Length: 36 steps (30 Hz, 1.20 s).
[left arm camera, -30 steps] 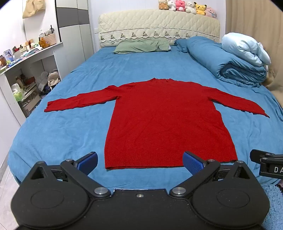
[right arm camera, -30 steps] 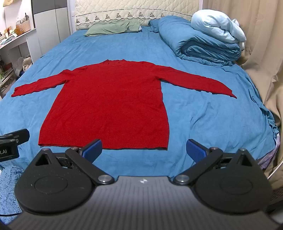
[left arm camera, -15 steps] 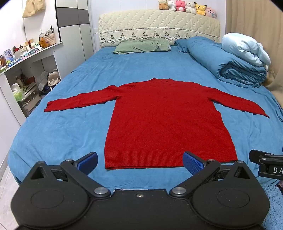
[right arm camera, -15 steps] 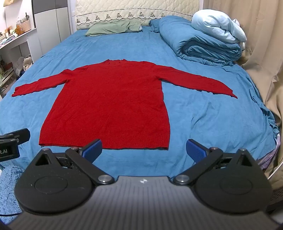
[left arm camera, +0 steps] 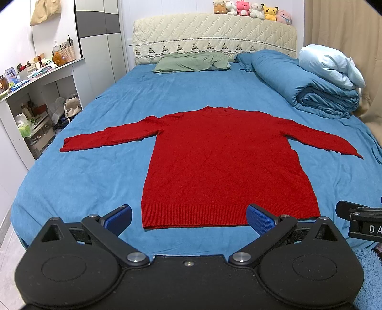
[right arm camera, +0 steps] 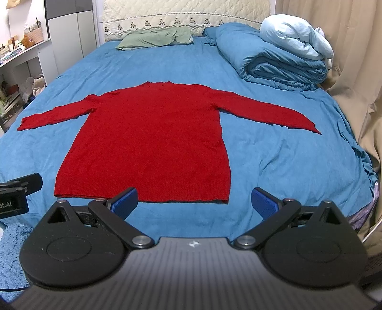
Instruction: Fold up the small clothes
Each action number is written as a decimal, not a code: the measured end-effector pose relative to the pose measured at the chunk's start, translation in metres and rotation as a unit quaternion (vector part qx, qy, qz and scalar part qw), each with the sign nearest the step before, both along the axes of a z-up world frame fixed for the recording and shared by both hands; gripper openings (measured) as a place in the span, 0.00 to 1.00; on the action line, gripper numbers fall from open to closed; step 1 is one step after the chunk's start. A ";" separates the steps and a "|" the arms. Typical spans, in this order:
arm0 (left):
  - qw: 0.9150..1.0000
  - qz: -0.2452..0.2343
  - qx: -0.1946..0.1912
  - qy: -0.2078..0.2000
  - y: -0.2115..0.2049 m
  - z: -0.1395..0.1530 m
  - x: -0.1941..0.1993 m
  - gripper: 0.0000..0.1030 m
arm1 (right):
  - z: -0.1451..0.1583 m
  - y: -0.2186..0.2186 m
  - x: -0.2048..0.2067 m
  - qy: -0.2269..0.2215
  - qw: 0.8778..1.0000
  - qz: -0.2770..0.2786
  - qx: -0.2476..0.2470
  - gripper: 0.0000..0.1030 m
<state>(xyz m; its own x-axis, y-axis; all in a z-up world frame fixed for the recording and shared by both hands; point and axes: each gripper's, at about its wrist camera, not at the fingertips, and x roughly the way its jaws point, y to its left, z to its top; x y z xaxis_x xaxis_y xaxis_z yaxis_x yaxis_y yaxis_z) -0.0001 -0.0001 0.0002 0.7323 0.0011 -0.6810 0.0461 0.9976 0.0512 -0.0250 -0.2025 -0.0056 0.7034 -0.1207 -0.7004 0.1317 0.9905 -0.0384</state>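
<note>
The red sweater (left arm camera: 224, 164) lies flat on the bed (left arm camera: 95, 181), sleeves spread, its hem just ahead of both claws. The left claw (left arm camera: 189, 218) and right claw (right arm camera: 194, 201) are spread apart, holding nothing. Only the left view shows the plush toys (left arm camera: 253, 9) above the headboard.

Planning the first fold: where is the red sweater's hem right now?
In both wrist views the hem of the red sweater lies along the bed's near edge, just beyond the open left gripper and right gripper.
</note>
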 end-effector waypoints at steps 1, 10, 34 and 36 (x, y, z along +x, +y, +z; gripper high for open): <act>1.000 0.000 -0.001 0.001 0.000 0.001 0.001 1.00 | 0.001 0.000 0.000 0.000 1.000 0.000 0.000 1.00; 1.000 -0.013 0.002 -0.014 -0.009 0.018 0.035 1.00 | 0.017 -0.023 0.027 -0.021 0.999 -0.024 0.003 1.00; 0.994 -0.073 -0.002 0.085 -0.171 -0.061 0.438 1.00 | -0.096 -0.298 0.337 0.002 0.967 -0.246 0.065 1.00; 0.992 -0.061 -0.014 0.109 -0.179 -0.079 0.466 1.00 | -0.110 -0.321 0.341 0.001 0.959 -0.273 0.072 1.00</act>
